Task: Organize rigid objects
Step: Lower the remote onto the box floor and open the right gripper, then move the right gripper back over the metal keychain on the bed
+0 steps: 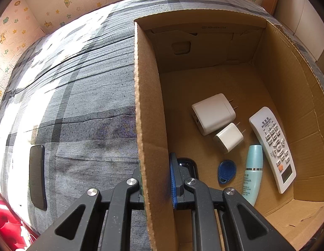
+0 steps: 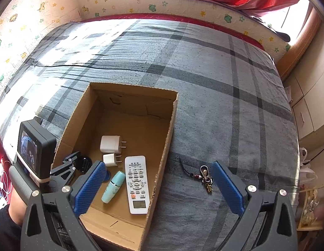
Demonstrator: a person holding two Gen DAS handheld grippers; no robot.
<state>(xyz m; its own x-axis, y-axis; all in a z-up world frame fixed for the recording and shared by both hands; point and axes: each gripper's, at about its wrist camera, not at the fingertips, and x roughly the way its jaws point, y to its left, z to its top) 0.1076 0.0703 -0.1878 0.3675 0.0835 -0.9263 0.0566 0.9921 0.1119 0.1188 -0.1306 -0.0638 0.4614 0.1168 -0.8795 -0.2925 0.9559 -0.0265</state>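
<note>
I read the job as mostly done. Inside the cardboard box lie five things: a large white plug adapter, a small white charger just near of it, a white remote control flat along the right wall, a pale teal bottle beside the remote, and a blue key fob near the bottle's base. Left outside: a key bunch with a metal clasp and a thin black cord, on the grey plaid bedsheet just right of the box, and a black phone, flat and glossy, well left of the box.

My left gripper is pinched shut on the box's left wall, one finger either side of the raw corrugated edge, steadying it. My right gripper stands fully spread and holds nothing; its ribbed blue pads straddle the box's right wall, keys just inside the right one.

The box is stiff brown card, creased at the far wall; the sheet is soft and wrinkled.
</note>
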